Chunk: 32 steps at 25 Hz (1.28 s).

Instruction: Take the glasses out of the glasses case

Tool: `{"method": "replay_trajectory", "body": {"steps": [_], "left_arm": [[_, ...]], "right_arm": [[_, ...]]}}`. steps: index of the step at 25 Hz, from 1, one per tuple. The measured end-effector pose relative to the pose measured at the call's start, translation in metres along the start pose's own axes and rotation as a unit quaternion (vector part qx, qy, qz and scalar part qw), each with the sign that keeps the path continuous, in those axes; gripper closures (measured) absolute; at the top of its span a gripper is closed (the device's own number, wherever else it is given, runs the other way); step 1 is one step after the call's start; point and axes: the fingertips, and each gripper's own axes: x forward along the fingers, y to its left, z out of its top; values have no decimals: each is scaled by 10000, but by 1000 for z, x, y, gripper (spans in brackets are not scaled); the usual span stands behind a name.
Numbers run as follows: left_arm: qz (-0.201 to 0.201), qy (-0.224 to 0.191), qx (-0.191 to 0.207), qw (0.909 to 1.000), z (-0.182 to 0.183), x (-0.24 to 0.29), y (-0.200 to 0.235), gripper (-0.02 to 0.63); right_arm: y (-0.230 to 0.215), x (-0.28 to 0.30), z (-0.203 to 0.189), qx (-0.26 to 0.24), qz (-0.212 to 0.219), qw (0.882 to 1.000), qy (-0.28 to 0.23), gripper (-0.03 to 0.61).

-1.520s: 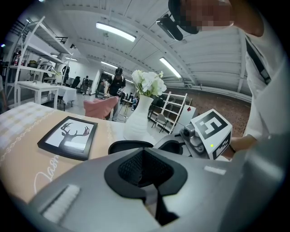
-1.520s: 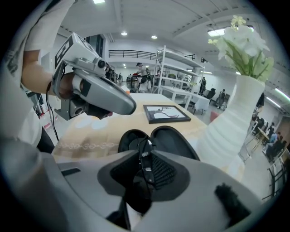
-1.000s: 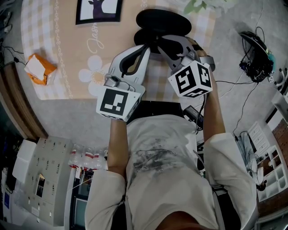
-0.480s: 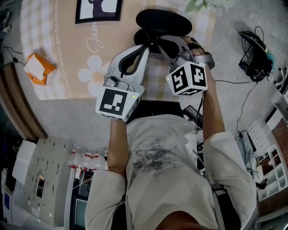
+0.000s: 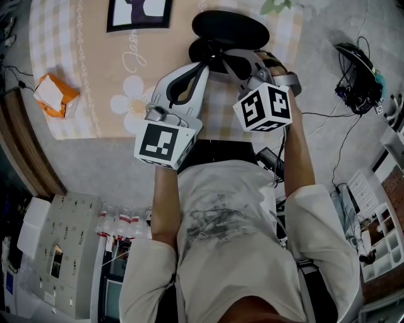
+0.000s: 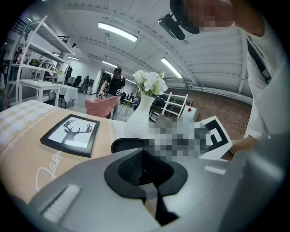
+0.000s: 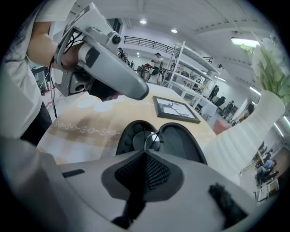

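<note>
It was a large open lab hall, not a home: long ceiling strip lights (image 6: 117,31), white metal shelving racks (image 7: 190,59), a grey concrete floor (image 5: 328,57) with tangled black cables (image 5: 356,79) at two o'clock, and a staged counter under beige checked cloth (image 5: 82,94).

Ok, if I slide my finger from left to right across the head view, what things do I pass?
orange box → picture → case → cables
</note>
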Motion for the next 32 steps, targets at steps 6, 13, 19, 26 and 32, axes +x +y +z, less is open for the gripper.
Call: {"method": "replay_trajectory", "body": {"steps": [6, 13, 19, 26, 32], "left_arm": [[-58, -88, 54, 9999, 4, -2, -2, 606], [-55, -31, 9, 10000, 2, -6, -4, 606], [-96, -161, 126, 9997, 6, -8, -7, 606], [-138, -173, 185, 9996, 7, -15, -8, 606], [-173, -243, 222, 9993, 10, -19, -9, 606]], "right_arm": [[-3, -3, 0, 134, -53, 9999, -51, 560], [-5, -8, 3, 139, -136, 9998, -41, 560], [-8, -13, 1, 206, -264, 9994, -47, 560], [-13, -20, 3, 241, -407, 9989, -33, 560], [-13, -28, 7, 270, -518, 9983, -14, 560]]}}
